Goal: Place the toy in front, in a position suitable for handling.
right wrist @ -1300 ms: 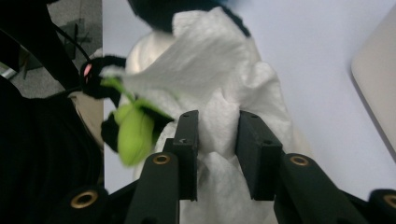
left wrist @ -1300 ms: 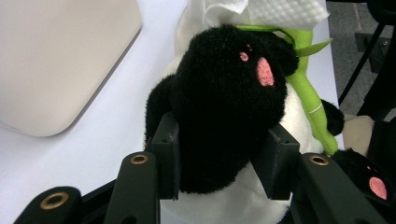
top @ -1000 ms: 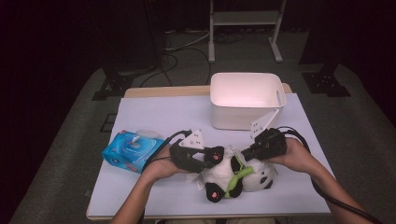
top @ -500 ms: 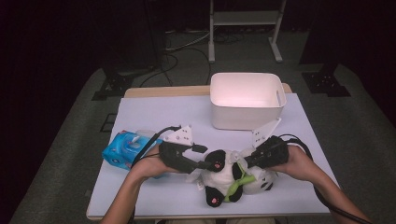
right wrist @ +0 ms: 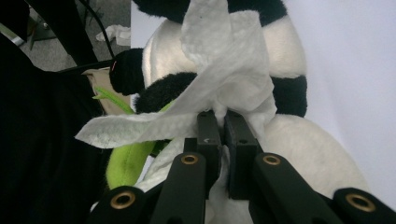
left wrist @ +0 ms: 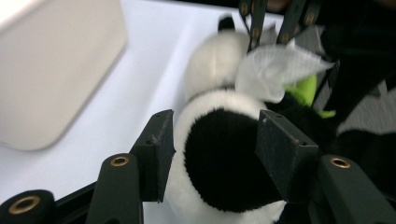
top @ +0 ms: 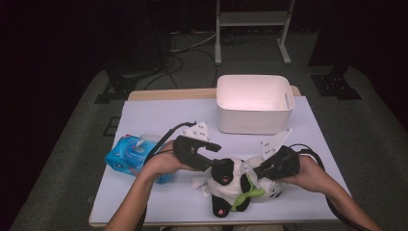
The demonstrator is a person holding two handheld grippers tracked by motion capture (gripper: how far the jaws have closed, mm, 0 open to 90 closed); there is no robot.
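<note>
A person is wiping a panda plush toy [top: 235, 185] with a wet wipe [right wrist: 219, 84], and the work is looking mid-way to me. The panda is lying on the white table cover [top: 159, 115], well in front of the white bin [top: 254, 103], on the person's side of it. A blue pack of wipes [top: 129, 153] is sitting off to the panda's left.

The left gripper [left wrist: 215, 154] is steadying the toy: its jaws are standing half spread around a black-and-white rounded part of the panda, the pads [left wrist: 156, 149] lying close against the fur on either side. Whether they are really squeezing it, I cannot say for sure; it looks like a loose hold.

The right gripper [right wrist: 223, 133] is pinching the crumpled wipe, jaws pressed almost together on a fold of it, and the tissue is lying against the panda's white body beside a green scarf [right wrist: 128, 172].

Next, I would guess, the right hand needs to drag the wipe across the fur while the left keeps the toy from sliding; the tissue is thin, so the pinch has to stay firm and the stroke gentle.
</note>
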